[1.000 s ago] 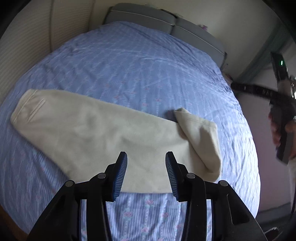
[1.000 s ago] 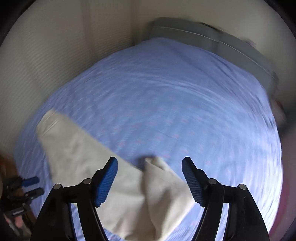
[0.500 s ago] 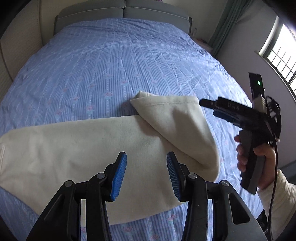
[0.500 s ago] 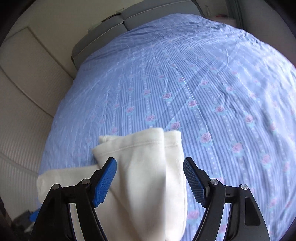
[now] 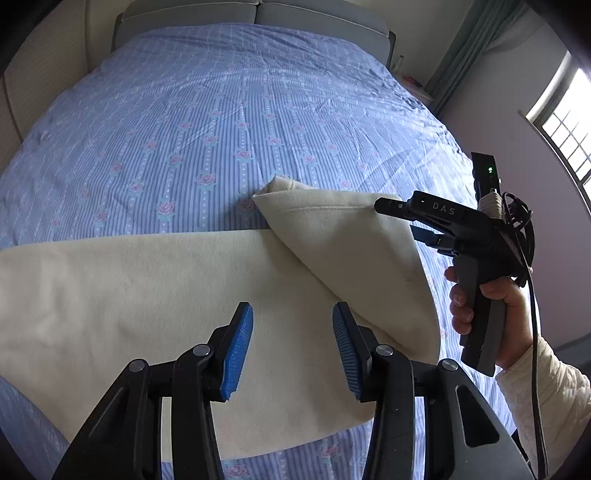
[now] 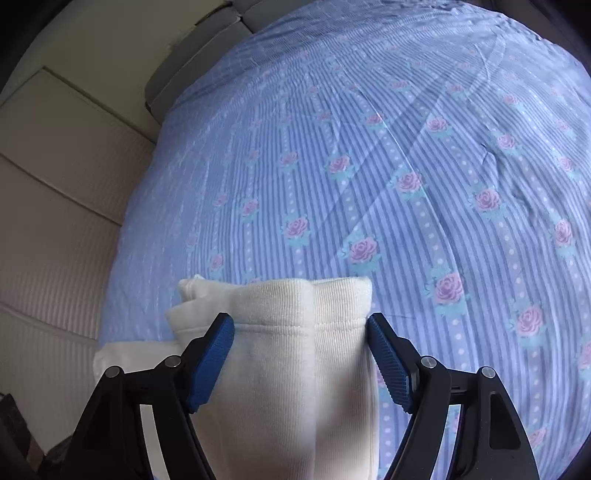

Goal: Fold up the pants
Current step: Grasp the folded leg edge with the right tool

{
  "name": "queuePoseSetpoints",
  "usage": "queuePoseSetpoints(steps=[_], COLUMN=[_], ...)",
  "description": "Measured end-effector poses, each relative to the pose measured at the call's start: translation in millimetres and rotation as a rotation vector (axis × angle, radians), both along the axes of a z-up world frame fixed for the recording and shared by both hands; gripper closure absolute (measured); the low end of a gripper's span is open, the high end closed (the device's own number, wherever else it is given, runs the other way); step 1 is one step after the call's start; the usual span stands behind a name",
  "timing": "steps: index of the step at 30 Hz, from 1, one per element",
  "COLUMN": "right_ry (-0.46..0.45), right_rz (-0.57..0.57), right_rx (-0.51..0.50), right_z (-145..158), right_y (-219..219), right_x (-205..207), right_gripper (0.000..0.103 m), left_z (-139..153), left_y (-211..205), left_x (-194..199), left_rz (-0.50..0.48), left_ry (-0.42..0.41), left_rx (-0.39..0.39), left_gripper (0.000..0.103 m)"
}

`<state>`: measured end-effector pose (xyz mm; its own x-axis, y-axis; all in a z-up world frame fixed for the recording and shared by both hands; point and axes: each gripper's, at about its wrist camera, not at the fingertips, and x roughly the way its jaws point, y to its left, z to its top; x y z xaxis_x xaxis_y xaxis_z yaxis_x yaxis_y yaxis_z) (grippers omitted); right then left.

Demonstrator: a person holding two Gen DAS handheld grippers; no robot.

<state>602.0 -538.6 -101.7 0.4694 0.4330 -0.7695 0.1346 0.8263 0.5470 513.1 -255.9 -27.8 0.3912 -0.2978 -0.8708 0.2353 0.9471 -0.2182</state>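
Cream pants [image 5: 155, 295] lie flat across the blue flowered bed, legs stacked. The leg ends [image 5: 343, 236] are folded back on the right, with the ribbed cuffs [image 6: 295, 306] pointing up the bed. My left gripper [image 5: 291, 347] is open and empty, hovering over the pants' middle near the fold. My right gripper [image 6: 301, 343] is open, its jaws standing on either side of the cuffs without closing on them; it also shows in the left wrist view [image 5: 424, 221], above the folded part.
The bed sheet [image 5: 240, 122] stretches far behind the pants to a grey headboard [image 5: 255, 14]. A padded wall [image 6: 55, 184] runs along the left side. A window [image 5: 565, 136] and curtain are on the right.
Both grippers have moved in closer to the folded leg ends. The right gripper has come down so its open jaws now frame the cuffs. The pants have not moved.
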Motion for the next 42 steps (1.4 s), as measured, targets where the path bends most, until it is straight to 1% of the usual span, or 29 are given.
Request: queuePoseSetpoints(steps=[3,4,6,7,10,12,13,14,15,18,20,22,23,24,25,29,30,32,33,34,35,36,38,39,40,42], right_ry=[-0.050,-0.048,-0.021,-0.003,0.028,0.040,0.044,0.031,0.023,-0.065,-0.087,-0.110,-0.130,-0.127,-0.106,-0.080,-0.083,-0.073,-0.066,-0.052,-0.044,-0.040,-0.052,-0.058,-0.071,-0.110], right_rz=[0.012,0.009,-0.035,-0.067,-0.088,-0.061,-0.046,-0.026,-0.016,0.017,0.031,0.044,0.063,0.077,0.085,0.089,0.089,0.086,0.081,0.068,0.060,0.053,0.033,0.026,0.014,-0.001], right_rx=[-0.004,-0.018,-0.038,-0.028,0.082,0.127,0.132,0.127,0.097,-0.018,-0.071,-0.180,-0.195,-0.193,-0.192,-0.142,-0.146,-0.186,-0.182,-0.166,-0.151,-0.155,-0.142,-0.136,-0.152,-0.185], right_z=[8,7,2,-3,-18,-24,-24,-20,-15,14,27,39,43,42,38,30,28,25,20,16,13,14,17,20,27,41], right_y=[1,0,-6,-12,-23,-20,-18,-13,-9,9,16,26,31,33,36,39,40,41,36,33,30,26,23,22,22,24], right_x=[-5,-6,-6,-6,-2,3,7,7,7,-1,-1,-3,-4,-3,-1,0,0,-1,-8,-6,-5,-6,-12,-15,-21,-36], right_gripper=[0.029,0.029,0.029,0.029,0.029,0.030,0.035,0.036,0.037,0.041,0.046,0.047,0.047,0.047,0.047,0.046,0.046,0.046,0.049,0.058,0.074,0.079,0.084,0.085,0.085,0.085], left_z=[-1,-2,-2,-2,-3,-4,-4,-4,-4,-5,-7,-8,-8,-8,-9,-9,-10,-12,-13,-14,-15,-16,-18,-18,-18,-17], left_y=[0,0,1,1,-1,-3,-3,-3,-2,3,6,10,12,13,14,17,17,18,19,19,21,22,25,26,28,31], left_x=[1,2,3,3,3,3,3,3,4,6,9,11,11,12,12,10,11,12,12,13,15,18,29,36,45,70], left_rz=[-0.006,-0.006,-0.003,0.005,0.003,-0.002,-0.003,-0.002,0.000,0.019,0.034,0.048,0.056,0.060,0.064,0.068,0.070,0.071,0.074,0.076,0.079,0.082,0.075,0.069,0.065,0.073], left_ry=[-0.002,-0.001,0.002,0.002,0.003,0.002,0.004,0.006,0.007,0.008,0.011,0.013,0.014,0.015,0.015,0.013,0.017,0.024,0.026,0.026,0.023,0.022,0.014,0.013,0.013,0.037], left_rx=[0.012,0.015,0.021,0.022,0.029,0.036,0.034,0.028,0.024,0.019,0.021,0.021,0.018,0.018,0.019,0.021,0.020,0.020,0.021,0.019,0.010,0.002,-0.031,-0.049,-0.060,-0.119], left_gripper=[0.059,0.059,0.059,0.059,0.059,0.059,0.059,0.059,0.059,0.059,0.059,0.059,0.059,0.059,0.059,0.059,0.059,0.059,0.059,0.059,0.058,0.057,0.052,0.050,0.048,0.047])
